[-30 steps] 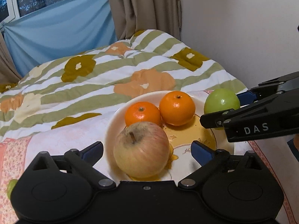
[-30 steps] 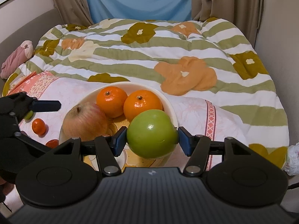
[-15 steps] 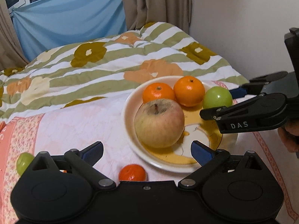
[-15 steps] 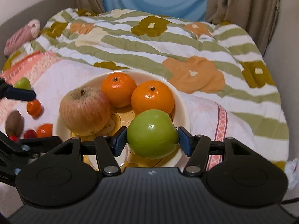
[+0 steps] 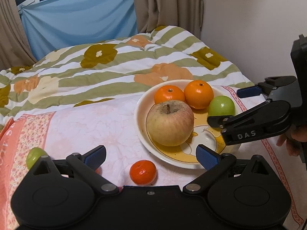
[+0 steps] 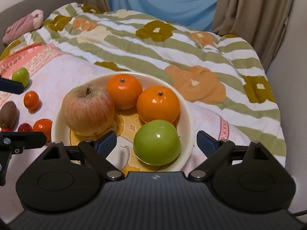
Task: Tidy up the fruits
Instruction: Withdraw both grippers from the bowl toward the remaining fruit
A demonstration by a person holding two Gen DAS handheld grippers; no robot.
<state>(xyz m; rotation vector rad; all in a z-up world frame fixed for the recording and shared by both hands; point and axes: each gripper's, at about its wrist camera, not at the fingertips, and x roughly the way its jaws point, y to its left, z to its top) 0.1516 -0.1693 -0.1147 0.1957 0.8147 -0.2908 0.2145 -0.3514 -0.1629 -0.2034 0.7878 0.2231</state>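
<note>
A cream plate (image 6: 187, 115) (image 5: 140, 113) on the bed holds a large reddish apple (image 6: 87, 110) (image 5: 169, 122), two oranges (image 6: 158, 104) (image 5: 198, 94) and a green apple (image 6: 157, 142) (image 5: 221, 106). My right gripper (image 6: 156, 143) is opening; the green apple rests on the plate between its spread blue pads (image 6: 206, 142), and neither pad touches it. My left gripper (image 5: 150, 156) is open over a small mandarin (image 5: 143, 172) lying on the pink cloth, just left of the plate.
Loose on the pink cloth (image 6: 63, 71) left of the plate: a small green fruit (image 6: 20, 76) (image 5: 34, 156), mandarins (image 6: 31, 100), a kiwi (image 6: 7, 115) and a small red fruit (image 6: 25, 127). A striped flowered quilt (image 6: 153, 44) lies behind. A wall (image 5: 259, 28) stands at right.
The right gripper's jaws have spread wide and let go of the green apple, which now sits on the plate. The left gripper has drawn back leftward, bringing the small mandarin into view.
</note>
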